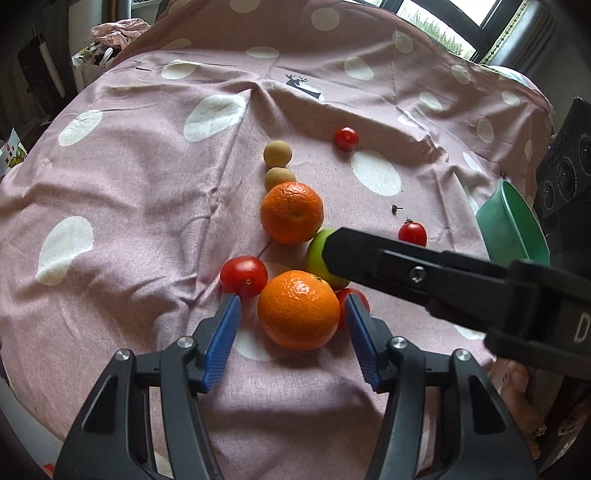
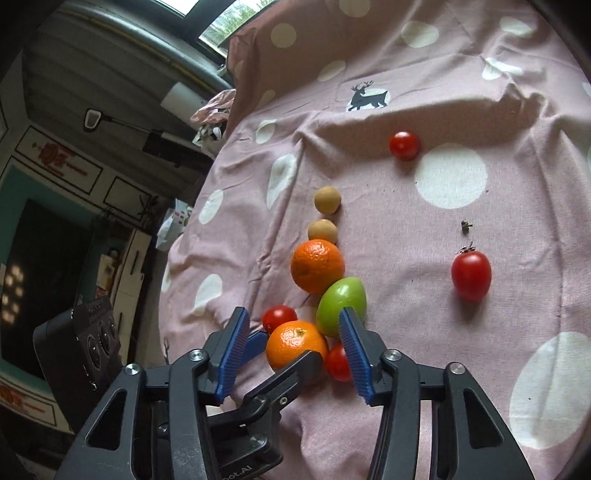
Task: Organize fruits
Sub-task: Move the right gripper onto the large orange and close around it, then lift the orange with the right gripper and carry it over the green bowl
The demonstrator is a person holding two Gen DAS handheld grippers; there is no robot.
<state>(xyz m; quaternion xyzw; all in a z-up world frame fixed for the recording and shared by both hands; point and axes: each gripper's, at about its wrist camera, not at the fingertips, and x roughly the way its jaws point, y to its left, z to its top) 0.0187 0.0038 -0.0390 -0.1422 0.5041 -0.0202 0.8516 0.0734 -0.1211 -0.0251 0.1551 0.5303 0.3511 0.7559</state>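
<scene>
The left gripper (image 1: 293, 314) has its jaws apart around the near orange (image 1: 298, 309), pads not touching it. The right gripper (image 2: 291, 349) hangs above the same cluster, jaws apart, nothing between them. The fruits lie on a creased pink, white-dotted bedsheet (image 1: 129, 192): a green fruit (image 2: 341, 304), a second orange (image 2: 317, 265), tomatoes. A window (image 1: 443, 22) lies beyond; a green bowl (image 1: 511, 225) sits at the bed's edge.

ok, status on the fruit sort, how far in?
Early. Nothing is in the green bowl as far as its visible part shows. The left gripper straddles the near orange, pads not touching it. The other orange, green fruit, tomatoes and tan fruits lie on the cloth.
</scene>
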